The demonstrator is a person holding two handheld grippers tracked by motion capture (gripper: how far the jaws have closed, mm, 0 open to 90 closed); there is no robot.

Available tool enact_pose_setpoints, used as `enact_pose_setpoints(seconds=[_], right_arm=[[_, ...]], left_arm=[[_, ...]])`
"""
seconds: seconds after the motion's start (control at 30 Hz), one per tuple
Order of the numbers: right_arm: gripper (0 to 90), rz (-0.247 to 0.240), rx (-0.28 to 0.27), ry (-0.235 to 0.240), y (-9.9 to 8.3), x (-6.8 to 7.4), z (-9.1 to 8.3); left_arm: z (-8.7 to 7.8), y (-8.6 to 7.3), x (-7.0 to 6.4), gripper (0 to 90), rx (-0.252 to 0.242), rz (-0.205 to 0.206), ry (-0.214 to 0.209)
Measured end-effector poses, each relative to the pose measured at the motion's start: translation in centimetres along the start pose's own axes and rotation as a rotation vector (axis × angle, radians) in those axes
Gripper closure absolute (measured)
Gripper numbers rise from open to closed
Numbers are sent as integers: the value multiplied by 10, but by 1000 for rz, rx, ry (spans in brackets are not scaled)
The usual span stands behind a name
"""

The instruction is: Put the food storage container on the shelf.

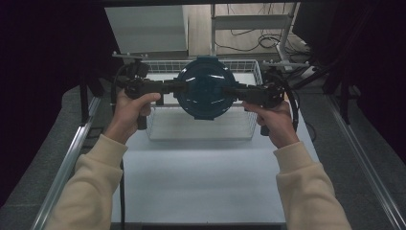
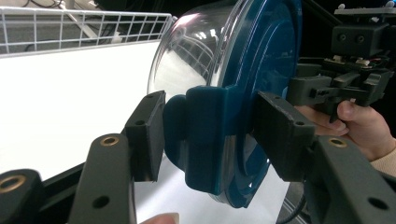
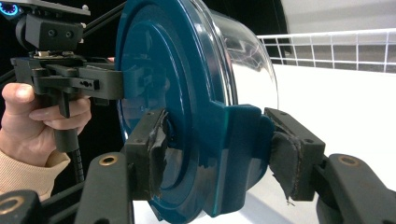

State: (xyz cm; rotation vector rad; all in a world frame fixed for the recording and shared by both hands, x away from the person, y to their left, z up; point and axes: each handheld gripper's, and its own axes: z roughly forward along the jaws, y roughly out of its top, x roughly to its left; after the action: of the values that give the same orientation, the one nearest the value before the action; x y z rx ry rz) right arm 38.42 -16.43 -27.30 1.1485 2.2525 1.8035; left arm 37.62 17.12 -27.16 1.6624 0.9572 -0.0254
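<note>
A round container with a dark blue lid and a clear domed bowl is held on edge above the wire basket. My left gripper is shut on the lid's left side tab, and my right gripper is shut on the opposite tab. In the left gripper view the left gripper has its jaws on either side of the blue tab, with the clear bowl facing the white table. In the right gripper view the right gripper clamps the other tab, its pads worn.
The white wire basket stands at the far middle of the white table. Metal rails run along both table sides. A grey box and a metal frame with cables lie beyond the basket.
</note>
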Motion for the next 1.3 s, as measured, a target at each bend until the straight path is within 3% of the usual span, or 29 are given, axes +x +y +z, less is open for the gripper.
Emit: enact_pose_setpoints(seconds=[0.3,0.5,0.63,0.8,1.0,1.13,1.3], right_arm=[[415,19,13,-5,15,-17,15],[415,20,32,-9,22,-25,27],[415,41,58,7,22,-40,41],[413,48,62,6,21,-52,51],[401,72,108,-11,18,-63,63],[400,91,88,-3,18,-68,65],[380,151,78,-11,18,-74,69]], left_arm=[[9,15,22,448,-1,-28,0],[14,15,36,447,-10,-60,0],[20,14,48,446,3,-71,26],[27,13,61,444,8,-93,29],[35,10,73,442,17,-111,32],[37,10,79,449,5,-135,21],[41,12,84,453,-15,-182,20]])
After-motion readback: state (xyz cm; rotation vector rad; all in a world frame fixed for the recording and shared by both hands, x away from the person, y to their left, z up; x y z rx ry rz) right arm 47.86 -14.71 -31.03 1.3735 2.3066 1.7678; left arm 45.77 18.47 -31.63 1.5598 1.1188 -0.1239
